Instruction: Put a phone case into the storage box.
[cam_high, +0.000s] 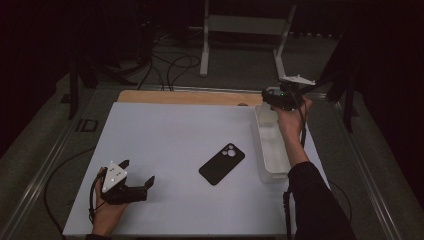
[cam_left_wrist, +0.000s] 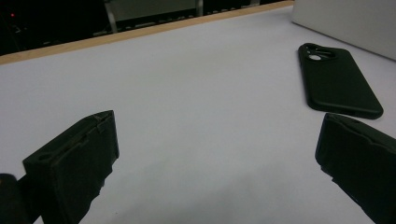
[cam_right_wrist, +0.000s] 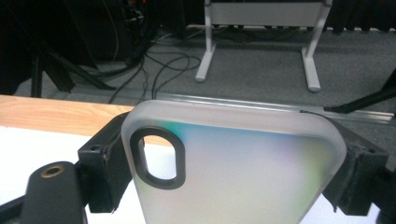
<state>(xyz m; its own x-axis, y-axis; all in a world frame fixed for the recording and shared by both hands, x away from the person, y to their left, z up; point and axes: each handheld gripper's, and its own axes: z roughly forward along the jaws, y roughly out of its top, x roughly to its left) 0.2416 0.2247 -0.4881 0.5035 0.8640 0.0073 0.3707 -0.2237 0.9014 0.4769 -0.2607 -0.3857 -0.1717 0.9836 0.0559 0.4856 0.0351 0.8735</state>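
Note:
A black phone case (cam_high: 222, 163) lies camera-hole up near the middle of the white table (cam_high: 165, 135). In the left gripper view this black phone case (cam_left_wrist: 338, 81) sits ahead and to the right of the jaws. My left gripper (cam_high: 138, 171) rests at the table's front left, open, with bare table between its jaws (cam_left_wrist: 219, 126). My right gripper (cam_high: 274, 98) is raised over the far end of a clear bin (cam_high: 261, 150). It (cam_right_wrist: 233, 140) is shut on a frosted translucent phone case (cam_right_wrist: 243, 177), one jaw pressing each long edge.
The clear bin stands along the table's right side. A wooden strip (cam_high: 185, 96) edges the far side of the table. Beyond it are cables (cam_high: 170, 65) on the floor and a white frame stand (cam_high: 245, 25).

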